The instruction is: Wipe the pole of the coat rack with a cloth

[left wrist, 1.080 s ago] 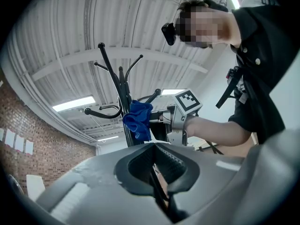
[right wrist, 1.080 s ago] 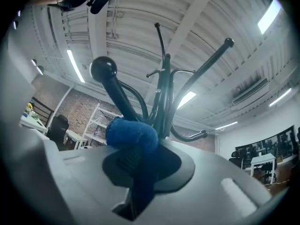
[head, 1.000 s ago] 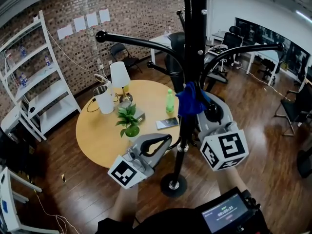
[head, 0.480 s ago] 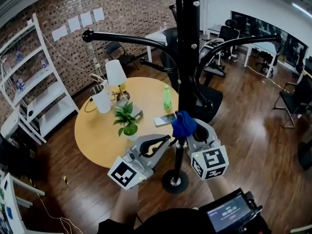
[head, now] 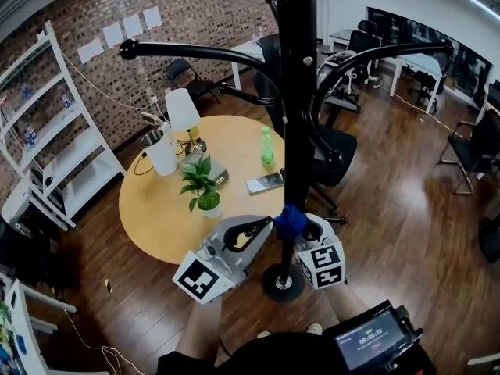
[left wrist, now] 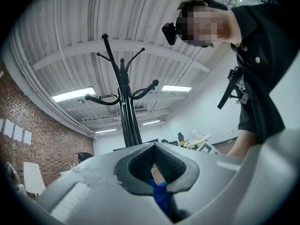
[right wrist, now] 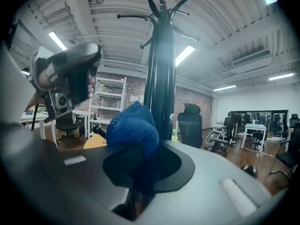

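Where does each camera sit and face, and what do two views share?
Head view: on the head, looking steeply down at the pole, left gripper and right gripper; forearms show.
Left gripper view: on that gripper, looking up the pole; the person's torso shows.
Right gripper view: likewise, past its gripped cloth.
Both share the pole.

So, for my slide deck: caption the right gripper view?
Right claw holds a blue cloth against the coat rack's black pole.

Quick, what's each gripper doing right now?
Left gripper: closed, holding nothing.
Right gripper: closed on the blue cloth, against the pole.
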A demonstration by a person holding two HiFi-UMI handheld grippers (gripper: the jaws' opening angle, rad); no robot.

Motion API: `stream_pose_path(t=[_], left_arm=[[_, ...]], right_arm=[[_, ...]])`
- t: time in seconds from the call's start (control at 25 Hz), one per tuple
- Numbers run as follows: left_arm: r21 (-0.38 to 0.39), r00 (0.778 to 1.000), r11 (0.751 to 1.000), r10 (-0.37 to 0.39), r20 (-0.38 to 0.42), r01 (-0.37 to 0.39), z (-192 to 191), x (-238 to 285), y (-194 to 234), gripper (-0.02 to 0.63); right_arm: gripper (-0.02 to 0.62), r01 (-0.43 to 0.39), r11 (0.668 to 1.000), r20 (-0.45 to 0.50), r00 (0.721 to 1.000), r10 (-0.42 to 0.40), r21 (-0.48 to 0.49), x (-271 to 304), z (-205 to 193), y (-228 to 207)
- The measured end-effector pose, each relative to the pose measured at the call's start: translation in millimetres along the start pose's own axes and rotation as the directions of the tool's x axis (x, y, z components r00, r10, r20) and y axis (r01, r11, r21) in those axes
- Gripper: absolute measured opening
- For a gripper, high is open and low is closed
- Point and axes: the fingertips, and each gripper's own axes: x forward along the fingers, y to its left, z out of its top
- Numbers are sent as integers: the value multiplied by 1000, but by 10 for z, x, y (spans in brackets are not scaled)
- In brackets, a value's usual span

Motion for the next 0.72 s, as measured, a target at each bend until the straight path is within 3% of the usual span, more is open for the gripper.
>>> stream_pose_path(t=[0.16, 0.36, 0.72], left_arm=[[-2, 1000, 1000, 0, -3, 0, 2, -23, -25, 3], [0, 1000, 1000, 11, -7, -11, -16, -55, -19, 3], [6, 999, 1000, 29, 18, -29, 6, -7, 11, 3]], right_arm=[[48, -3, 1000, -89, 996, 3, 4, 64, -397, 15], [46, -4, 1000, -123, 992, 5, 12, 64, -449, 11], [46, 21, 1000, 58, 998, -20, -12, -107, 425, -195]])
